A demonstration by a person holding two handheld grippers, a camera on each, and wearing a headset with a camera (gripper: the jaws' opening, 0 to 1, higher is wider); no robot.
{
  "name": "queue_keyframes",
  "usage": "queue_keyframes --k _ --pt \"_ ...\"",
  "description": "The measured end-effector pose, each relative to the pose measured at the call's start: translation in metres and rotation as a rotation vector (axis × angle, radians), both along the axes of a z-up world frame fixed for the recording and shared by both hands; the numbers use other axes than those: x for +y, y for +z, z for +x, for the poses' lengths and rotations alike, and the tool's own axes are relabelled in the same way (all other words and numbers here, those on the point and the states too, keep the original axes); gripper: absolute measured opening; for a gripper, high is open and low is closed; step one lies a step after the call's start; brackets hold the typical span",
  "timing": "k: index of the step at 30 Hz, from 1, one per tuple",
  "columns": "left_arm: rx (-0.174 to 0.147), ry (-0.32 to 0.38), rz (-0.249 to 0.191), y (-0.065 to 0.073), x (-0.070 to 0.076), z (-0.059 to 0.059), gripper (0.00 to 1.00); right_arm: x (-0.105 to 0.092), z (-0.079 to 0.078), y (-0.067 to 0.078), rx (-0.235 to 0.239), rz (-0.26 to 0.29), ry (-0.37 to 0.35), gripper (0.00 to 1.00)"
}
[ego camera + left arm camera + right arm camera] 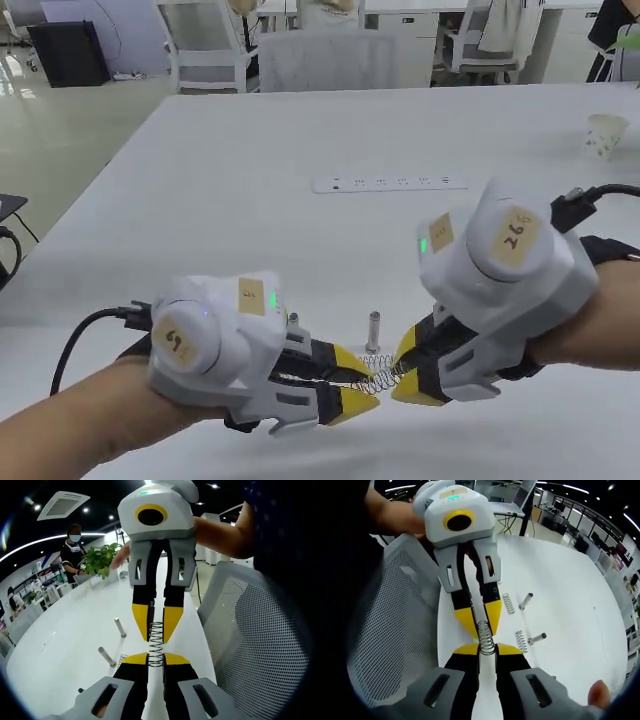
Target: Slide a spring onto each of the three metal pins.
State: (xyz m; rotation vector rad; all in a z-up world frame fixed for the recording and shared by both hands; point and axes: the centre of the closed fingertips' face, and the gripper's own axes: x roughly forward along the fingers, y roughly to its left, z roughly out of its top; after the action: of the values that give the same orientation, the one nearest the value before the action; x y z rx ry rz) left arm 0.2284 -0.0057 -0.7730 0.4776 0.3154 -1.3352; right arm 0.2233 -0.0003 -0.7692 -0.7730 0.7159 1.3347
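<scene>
A short coil spring hangs just above the white table, held at both ends. My left gripper is shut on its left end and my right gripper on its right end, yellow tips almost meeting. In the left gripper view the spring runs from my left gripper up into the right gripper. The right gripper view shows the spring in my right gripper. Two upright metal pins stand just behind. Two loose springs lie beside the pins.
A white power strip lies at mid-table and a paper cup at the far right. A grey mesh chair is close by the table's near edge. A potted plant and a person are at the table's right end.
</scene>
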Motion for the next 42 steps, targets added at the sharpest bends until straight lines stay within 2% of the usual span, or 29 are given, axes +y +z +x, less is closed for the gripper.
queue_keyframes --k 13,20,28,32,42 --pt "0.010 0.000 -0.005 0.000 -0.001 -0.001 0.02 0.012 -0.005 0.010 -0.008 0.025 0.029 0.09" --pt "0.012 -0.003 -0.011 0.002 -0.003 -0.002 0.02 0.015 -0.007 0.014 -0.018 0.020 0.040 0.09" --pt "0.025 0.003 -0.008 0.000 -0.003 -0.003 0.02 0.016 -0.007 0.012 -0.007 0.008 0.036 0.09" --pt "0.038 0.004 -0.030 0.003 -0.005 -0.003 0.02 0.017 -0.007 0.011 -0.002 0.006 0.033 0.09" --pt "0.034 0.011 -0.034 0.001 -0.004 -0.001 0.02 0.018 -0.005 0.009 -0.005 -0.001 0.032 0.09"
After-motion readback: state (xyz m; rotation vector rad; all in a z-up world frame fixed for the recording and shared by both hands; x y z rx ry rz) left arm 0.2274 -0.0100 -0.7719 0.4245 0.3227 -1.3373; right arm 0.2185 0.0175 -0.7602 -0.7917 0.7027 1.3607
